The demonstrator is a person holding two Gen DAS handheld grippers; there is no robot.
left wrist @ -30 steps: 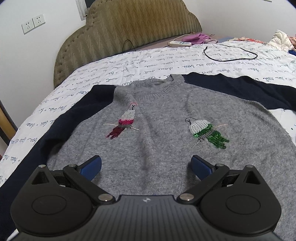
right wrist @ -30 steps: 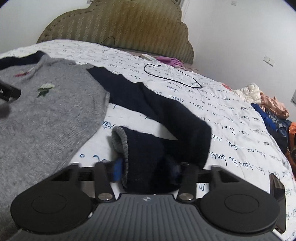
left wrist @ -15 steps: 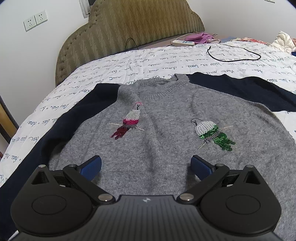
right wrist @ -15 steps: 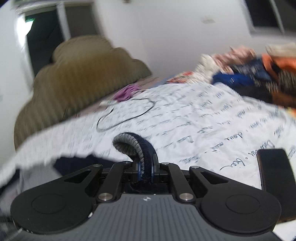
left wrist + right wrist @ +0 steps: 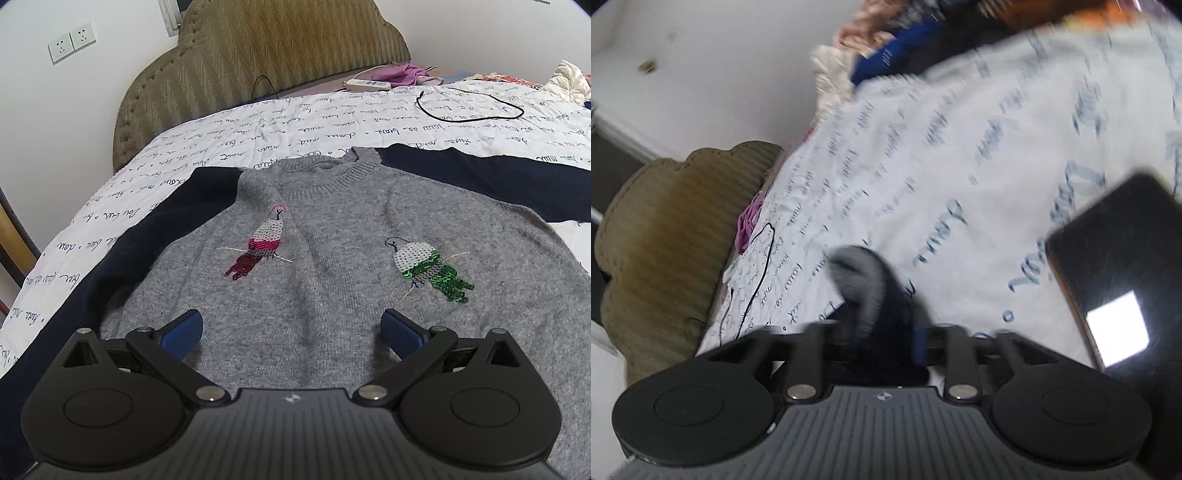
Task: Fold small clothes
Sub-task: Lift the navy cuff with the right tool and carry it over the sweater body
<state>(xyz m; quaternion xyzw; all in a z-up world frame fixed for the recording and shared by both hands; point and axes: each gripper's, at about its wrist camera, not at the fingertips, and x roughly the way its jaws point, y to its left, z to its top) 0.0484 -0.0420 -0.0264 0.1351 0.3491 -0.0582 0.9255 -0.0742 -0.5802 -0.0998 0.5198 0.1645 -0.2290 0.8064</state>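
The grey knitted sweater with navy sleeves and two sequinned birds (image 5: 332, 266) is seen flat on the white script-printed bedsheet (image 5: 295, 122) only from the left gripper (image 5: 291, 328), held wide open, whereas its blurred grey-lined navy cuff (image 5: 875, 291) is shown between the opening jaws of the right gripper (image 5: 886, 339).

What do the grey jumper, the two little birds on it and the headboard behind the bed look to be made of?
The grey jumper looks like soft knitted wool or a blend, going by its ribbed neckline and fuzzy, matte surface. The pink bird and green bird seem to be shiny sequins stitched on in overlapping scales. The headboard looks like padded olive fabric with a woven zigzag pattern and a studded edge.
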